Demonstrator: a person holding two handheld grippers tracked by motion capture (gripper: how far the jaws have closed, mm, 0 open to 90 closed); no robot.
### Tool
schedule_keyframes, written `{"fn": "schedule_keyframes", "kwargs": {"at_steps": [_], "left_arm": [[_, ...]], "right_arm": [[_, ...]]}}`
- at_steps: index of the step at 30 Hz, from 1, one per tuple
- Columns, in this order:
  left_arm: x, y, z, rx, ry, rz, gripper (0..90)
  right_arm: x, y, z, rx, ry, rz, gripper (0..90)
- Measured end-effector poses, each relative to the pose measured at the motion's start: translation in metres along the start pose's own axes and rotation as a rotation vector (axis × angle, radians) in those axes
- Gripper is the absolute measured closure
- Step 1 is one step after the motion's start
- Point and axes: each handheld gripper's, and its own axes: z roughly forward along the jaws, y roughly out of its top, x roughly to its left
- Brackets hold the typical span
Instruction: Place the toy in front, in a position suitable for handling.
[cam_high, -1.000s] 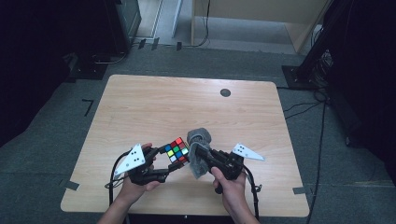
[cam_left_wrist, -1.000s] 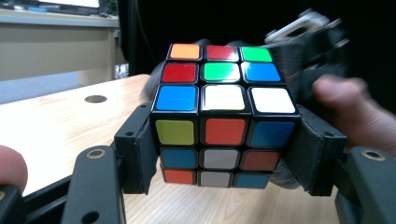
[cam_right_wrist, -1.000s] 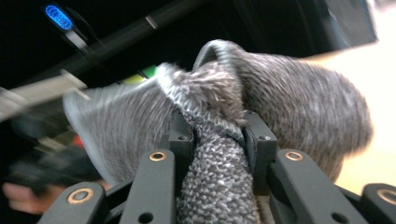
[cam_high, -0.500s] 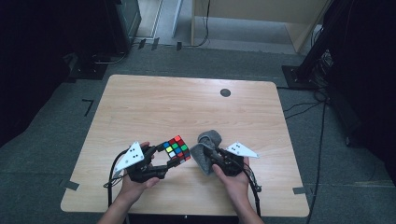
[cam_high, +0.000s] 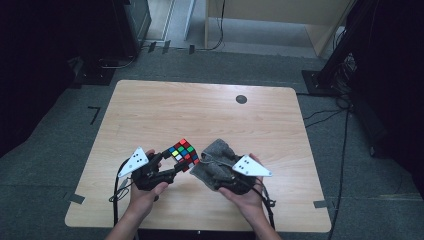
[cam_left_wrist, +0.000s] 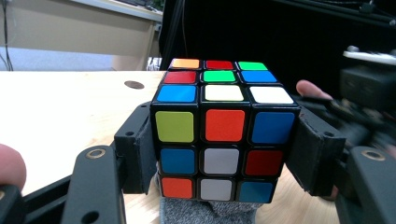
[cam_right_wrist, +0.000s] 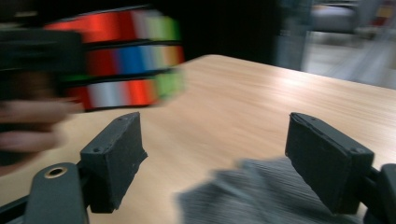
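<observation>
Setting: dim room with grey floor and dark equipment around a light wooden table (cam_high: 150, 115); a small dark round disc (cam_high: 241, 99) sits near the table's far edge.
Person: two forearms enter from the near edge, each hand holding a black gripper with a grey triangular plate on top.
Left gripper (cam_left_wrist: 224, 140): its two jaws are closed against opposite sides of a scrambled puzzle cube (cam_left_wrist: 224, 135), gripping it firmly.
Cube position: held at the near middle of the table, just left of a grey cloth (cam_high: 215, 162); in the left gripper view the cloth shows directly below the cube.
Right gripper (cam_right_wrist: 233, 158): jaws spread wide apart, clamping nothing; the grey cloth lies low between them, and whether it touches either pad cannot be told because of blur.
Right gripper view: the cube appears blurred at upper left.
</observation>
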Motion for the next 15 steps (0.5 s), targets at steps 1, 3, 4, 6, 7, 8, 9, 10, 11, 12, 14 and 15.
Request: {"fn": "schedule_keyframes", "kwargs": {"at_steps": [1,3,4,6,7,8,9,10,11,12,14,15], "left_arm": [[-0.002,0.0,0.001,0.001,-0.002,-0.003,34.4],[-0.006,-0.001,0.003,0.0,-0.012,-0.007,34.4],[-0.008,-0.001,0.004,-0.003,-0.012,-0.004,34.4],[-0.014,-0.003,0.007,0.0,-0.014,-0.008,34.4],[-0.016,-0.004,0.009,0.008,-0.015,-0.011,34.4],[-0.019,-0.005,0.011,0.013,-0.014,-0.011,34.4],[-0.022,-0.006,0.013,0.02,-0.015,-0.012,34.4],[-0.024,-0.008,0.015,0.027,-0.015,-0.017,34.4],[-0.027,-0.009,0.016,0.033,-0.015,-0.013,34.4],[-0.029,-0.01,0.018,0.036,-0.018,-0.014,34.3],[-0.032,-0.011,0.02,0.043,-0.032,-0.018,34.3],[-0.033,-0.011,0.02,0.043,-0.03,-0.017,34.3]], "right_arm": [[0.009,-0.001,0.003,0.004,0.022,-0.022,18.4],[0.024,-0.002,0.009,0.005,0.032,-0.06,18.3],[0.029,-0.002,0.01,0.005,0.029,-0.071,18.3],[0.035,-0.003,0.012,-0.004,0.016,-0.084,17.7],[0.038,-0.004,0.013,-0.007,0.003,-0.093,17.3],[0.039,-0.004,0.013,-0.012,-0.014,-0.104,16.8],[0.041,-0.005,0.014,-0.018,-0.025,-0.106,16.7],[0.042,-0.005,0.014,-0.022,-0.041,-0.115,16.9],[0.042,-0.006,0.014,-0.029,-0.063,-0.122,17.5],[0.042,-0.006,0.014,-0.037,-0.075,-0.13,18.4],[0.043,-0.007,0.015,-0.035,-0.105,-0.138,24.0],[0.043,-0.008,0.014,-0.038,-0.116,-0.145,28.1]]}}
